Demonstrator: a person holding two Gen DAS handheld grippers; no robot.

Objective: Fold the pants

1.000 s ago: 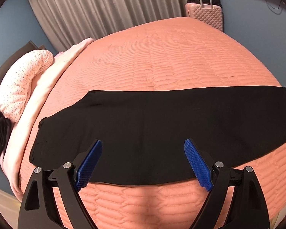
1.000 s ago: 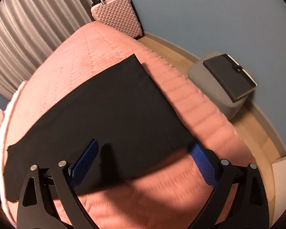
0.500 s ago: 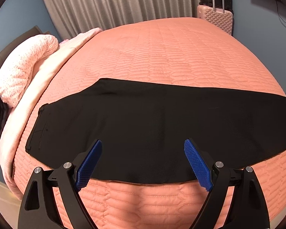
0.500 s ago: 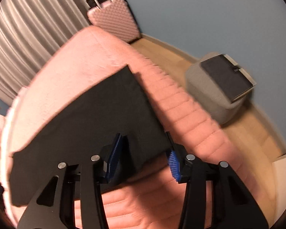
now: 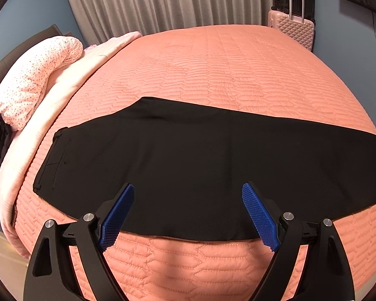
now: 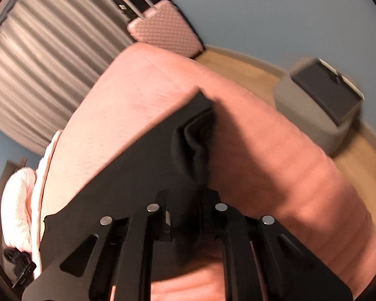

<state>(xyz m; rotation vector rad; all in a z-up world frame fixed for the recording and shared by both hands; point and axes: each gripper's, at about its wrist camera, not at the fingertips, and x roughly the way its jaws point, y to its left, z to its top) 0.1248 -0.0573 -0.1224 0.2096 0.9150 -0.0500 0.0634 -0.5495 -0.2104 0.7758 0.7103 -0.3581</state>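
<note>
Our right tongs [image 6: 188, 200] pinch the black pants' [image 5: 200, 165] hem end, their length running leftward across the bed [image 5: 225, 70], while our left tongs [image 5: 188, 210] gape above mid-length.

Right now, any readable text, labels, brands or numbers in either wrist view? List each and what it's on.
None readable in either view.
pink suitcase: no legible brand or tag; a small pale patch on its handle in the right wrist view is too blurred to read.
black pants: no visible label.
dark notebook on the grey pouf: cover blurred, no text discernible.
</note>
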